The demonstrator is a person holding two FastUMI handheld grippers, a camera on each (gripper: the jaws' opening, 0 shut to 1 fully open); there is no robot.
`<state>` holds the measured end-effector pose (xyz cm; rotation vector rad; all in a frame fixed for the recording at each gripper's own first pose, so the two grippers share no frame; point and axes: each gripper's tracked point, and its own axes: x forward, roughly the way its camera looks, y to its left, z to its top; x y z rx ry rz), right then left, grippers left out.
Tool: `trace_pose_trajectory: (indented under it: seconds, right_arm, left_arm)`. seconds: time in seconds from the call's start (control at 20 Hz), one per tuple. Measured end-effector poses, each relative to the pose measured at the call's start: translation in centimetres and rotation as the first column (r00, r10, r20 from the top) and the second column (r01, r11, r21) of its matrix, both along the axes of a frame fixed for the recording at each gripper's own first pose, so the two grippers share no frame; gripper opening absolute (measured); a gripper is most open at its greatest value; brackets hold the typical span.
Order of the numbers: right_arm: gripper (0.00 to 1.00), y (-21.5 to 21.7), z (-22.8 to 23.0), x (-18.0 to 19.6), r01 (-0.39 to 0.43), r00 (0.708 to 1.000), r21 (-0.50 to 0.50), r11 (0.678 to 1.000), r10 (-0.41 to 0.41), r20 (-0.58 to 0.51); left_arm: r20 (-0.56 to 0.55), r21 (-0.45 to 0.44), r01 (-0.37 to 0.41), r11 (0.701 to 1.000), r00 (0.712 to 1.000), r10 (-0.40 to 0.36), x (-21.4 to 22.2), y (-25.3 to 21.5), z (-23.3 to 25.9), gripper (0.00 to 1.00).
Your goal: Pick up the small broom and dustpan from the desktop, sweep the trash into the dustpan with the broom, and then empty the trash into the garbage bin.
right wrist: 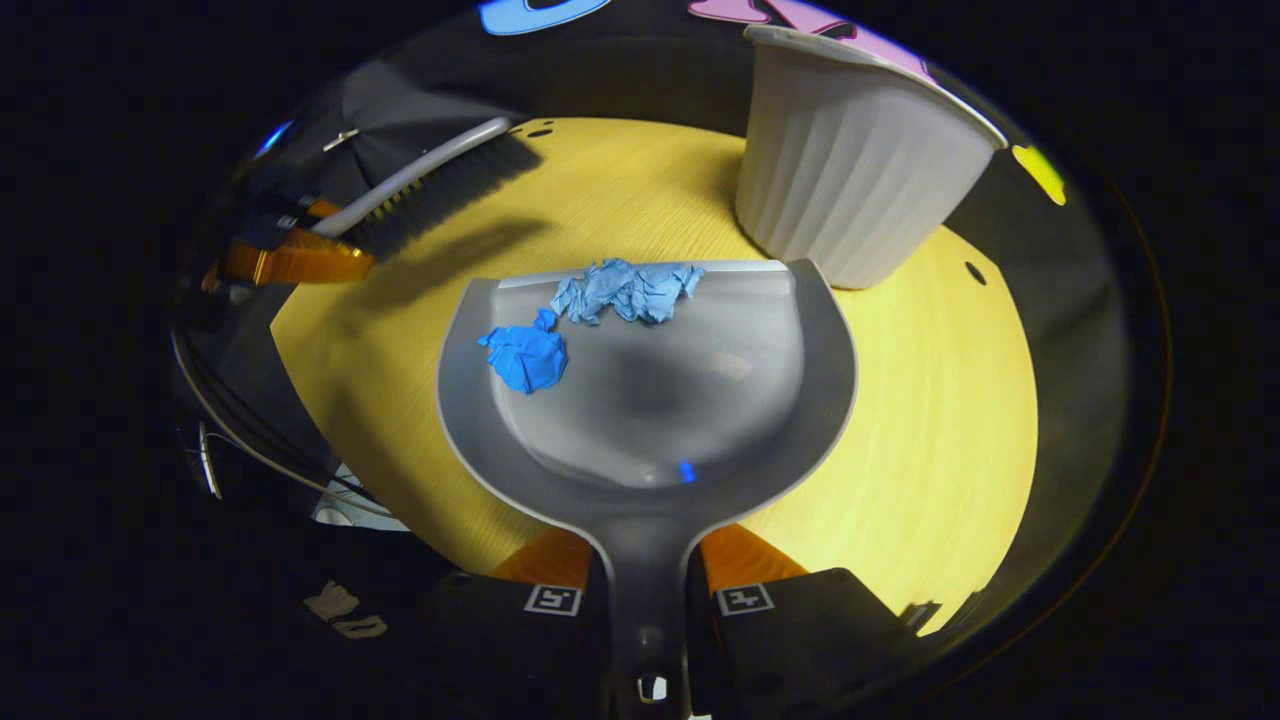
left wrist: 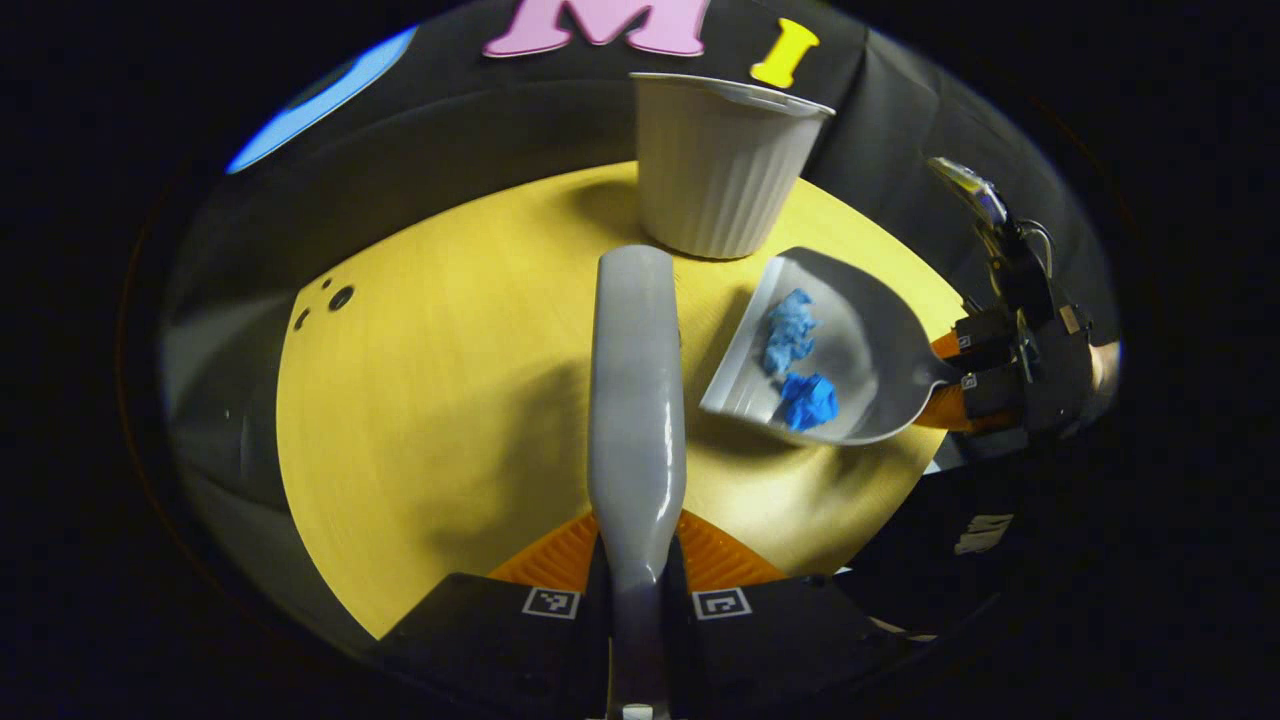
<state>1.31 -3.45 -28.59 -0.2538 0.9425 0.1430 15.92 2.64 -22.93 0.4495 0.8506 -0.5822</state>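
Two paper wads [right wrist: 590, 315] near dustpan [right wrist: 650, 400] lip

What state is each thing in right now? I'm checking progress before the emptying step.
Dustpan: held by its handle in the right gripper, above the desktop, loaded.
Two blue paper wads: inside the dustpan, near its front lip.
Broom: clamped in the left gripper, bristles off the desktop.
Garbage bin: upright, open-topped, standing just beyond the dustpan; contents cannot be told.
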Motion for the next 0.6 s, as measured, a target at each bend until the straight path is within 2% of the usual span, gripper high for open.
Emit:
trace_pose_trajectory:
  seconds: [0.2, 0.25, 0.4, 0.55, 0.6]
  right_arm:
    - [0.34, -0.5, 3.1, -1.0, 0.037, 0.999, 0.019, 0.999, -0.037, -0.007]
    - [0.34, -0.5, 3.9, -1.5, 0.052, 0.999, 0.016, 0.999, -0.052, -0.010]
    - [0.34, -0.5, 7.3, -2.6, 0.102, 0.995, 0.041, 0.994, -0.101, -0.019]
    - [0.34, -0.8, 11.1, -4.0, 0.080, 0.997, 0.027, 0.996, -0.080, 0.011]
    - [0.34, -1.0, 12.5, -4.3, 0.071, 0.997, 0.014, 0.997, -0.071, 0.011]
  left_arm:
    - [-0.036, -0.028, -0.071, 0.997, 0.997, 0.070, -0.8, 4.2, -4.6, 0.26]
    - [-0.049, -0.047, -0.091, 0.995, 0.995, 0.089, -0.9, 5.2, -4.9, 0.29]
    - [-0.049, -0.080, -0.123, 0.989, 0.992, 0.119, -2.5, 6.0, -4.5, 0.26]
    - [-0.043, -0.104, -0.146, 0.984, 0.989, 0.143, -3.3, 6.9, -4.5, 0.27]
    - [-0.040, -0.112, -0.158, 0.981, 0.987, 0.154, -3.3, 7.2, -4.5, 0.29]
